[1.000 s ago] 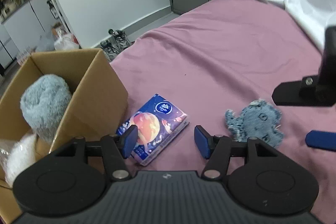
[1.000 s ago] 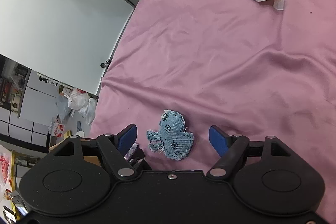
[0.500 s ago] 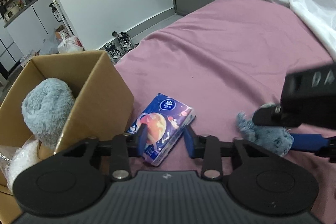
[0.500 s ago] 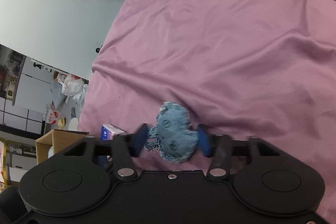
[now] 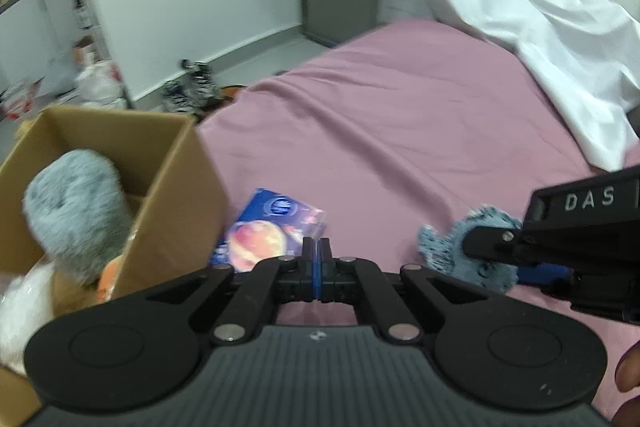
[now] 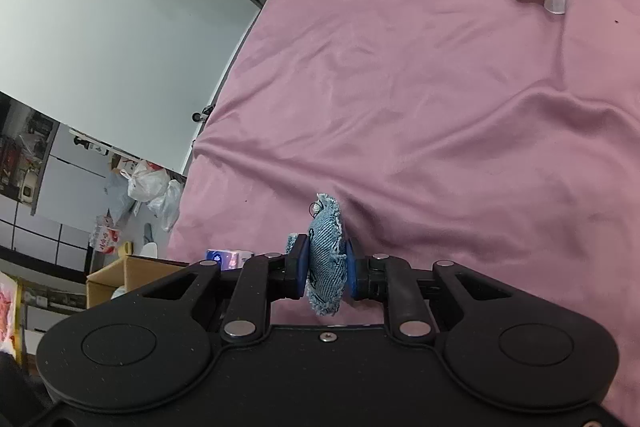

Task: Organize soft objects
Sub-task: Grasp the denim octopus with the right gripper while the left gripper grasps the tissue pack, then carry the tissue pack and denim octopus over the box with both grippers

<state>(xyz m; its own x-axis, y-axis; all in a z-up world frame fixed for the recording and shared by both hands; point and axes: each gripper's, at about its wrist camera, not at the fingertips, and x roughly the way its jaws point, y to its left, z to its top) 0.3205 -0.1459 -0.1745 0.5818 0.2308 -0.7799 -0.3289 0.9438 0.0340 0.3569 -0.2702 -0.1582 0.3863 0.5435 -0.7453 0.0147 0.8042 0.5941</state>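
My right gripper (image 6: 325,265) is shut on a small blue denim plush (image 6: 326,259), squeezed edge-on between the blue pads just above the pink bedsheet. In the left wrist view the plush (image 5: 460,247) shows at the right, held by the right gripper (image 5: 516,255). My left gripper (image 5: 316,267) is shut and empty, hovering just in front of a blue tissue pack (image 5: 268,231) that lies on the sheet. A cardboard box (image 5: 180,187) at the left holds a grey fluffy toy (image 5: 76,203) and something white.
The pink bedsheet (image 6: 440,107) spreads ahead, with a white duvet (image 5: 540,27) at the far right. Shoes (image 5: 192,91) and plastic bags (image 6: 152,187) lie on the floor beyond the bed edge. The box also shows in the right wrist view (image 6: 120,271).
My right gripper closed on the denim plush and lifted it on edge. My left gripper went from open to fully shut, empty, and the left view shifted slightly.
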